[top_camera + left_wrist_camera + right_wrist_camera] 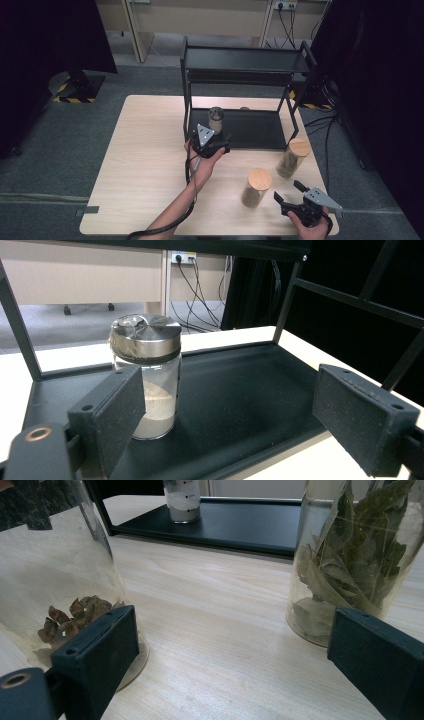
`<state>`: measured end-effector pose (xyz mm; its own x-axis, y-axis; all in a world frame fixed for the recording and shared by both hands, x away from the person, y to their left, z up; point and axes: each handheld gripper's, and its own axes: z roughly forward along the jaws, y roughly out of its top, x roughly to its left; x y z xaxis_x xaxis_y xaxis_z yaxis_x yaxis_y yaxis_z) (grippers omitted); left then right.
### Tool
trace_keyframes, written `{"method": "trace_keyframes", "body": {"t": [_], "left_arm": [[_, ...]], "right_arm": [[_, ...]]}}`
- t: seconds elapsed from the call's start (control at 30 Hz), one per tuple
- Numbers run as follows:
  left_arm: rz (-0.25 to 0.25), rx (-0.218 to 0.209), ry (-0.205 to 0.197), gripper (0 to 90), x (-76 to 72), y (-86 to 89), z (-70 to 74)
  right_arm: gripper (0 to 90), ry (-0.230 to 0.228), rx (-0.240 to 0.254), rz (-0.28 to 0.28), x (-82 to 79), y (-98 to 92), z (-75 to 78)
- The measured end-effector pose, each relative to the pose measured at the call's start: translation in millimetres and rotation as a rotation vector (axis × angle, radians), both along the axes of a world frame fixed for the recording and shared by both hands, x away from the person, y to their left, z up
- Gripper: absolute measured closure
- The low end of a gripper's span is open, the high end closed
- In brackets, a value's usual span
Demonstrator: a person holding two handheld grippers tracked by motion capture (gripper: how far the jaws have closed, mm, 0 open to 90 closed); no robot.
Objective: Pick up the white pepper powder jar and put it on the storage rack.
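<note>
No words, brand names or numbers are showing clearly enough to read. Beyond the right claw's open jaws, the small clear glass jar of white powder (183,500) on the black metal rack's lower shelf (240,522) is carrying a label with dark marks, but they are staying too small to make out.

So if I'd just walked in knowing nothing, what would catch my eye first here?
Probably the black two-tier metal rack at the far side of the wooden table, with a steel-lidded glass jar of pale powder standing on its lower shelf, just ahead of the open left claw. Next, two cork-lidded jars stand on the table near the open right claw: one holds bay leaves, the other brown star anise.
</note>
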<state>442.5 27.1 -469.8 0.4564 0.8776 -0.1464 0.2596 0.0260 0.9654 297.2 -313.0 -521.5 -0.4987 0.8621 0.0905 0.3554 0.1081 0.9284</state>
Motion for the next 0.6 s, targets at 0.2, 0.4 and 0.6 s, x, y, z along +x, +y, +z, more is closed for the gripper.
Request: {"method": "trace_keyframes", "body": {"t": [0.2,0.4,0.6], "left_arm": [[-0.014,-0.017,0.004,13.2,-7.4,2.3,-1.7],[-0.028,-0.02,-0.007,13.2,-15.8,3.9,-1.6],[-0.048,-0.02,-0.007,13.3,-23.5,5.2,-2.4]], "right_arm": [[6.6,0.0,-0.001,0.0,-0.1,0.3,0.0],[6.6,0.0,-0.001,-0.001,-0.2,0.4,0.0],[6.6,0.002,0.001,0.0,-0.4,0.6,0.0]]}}
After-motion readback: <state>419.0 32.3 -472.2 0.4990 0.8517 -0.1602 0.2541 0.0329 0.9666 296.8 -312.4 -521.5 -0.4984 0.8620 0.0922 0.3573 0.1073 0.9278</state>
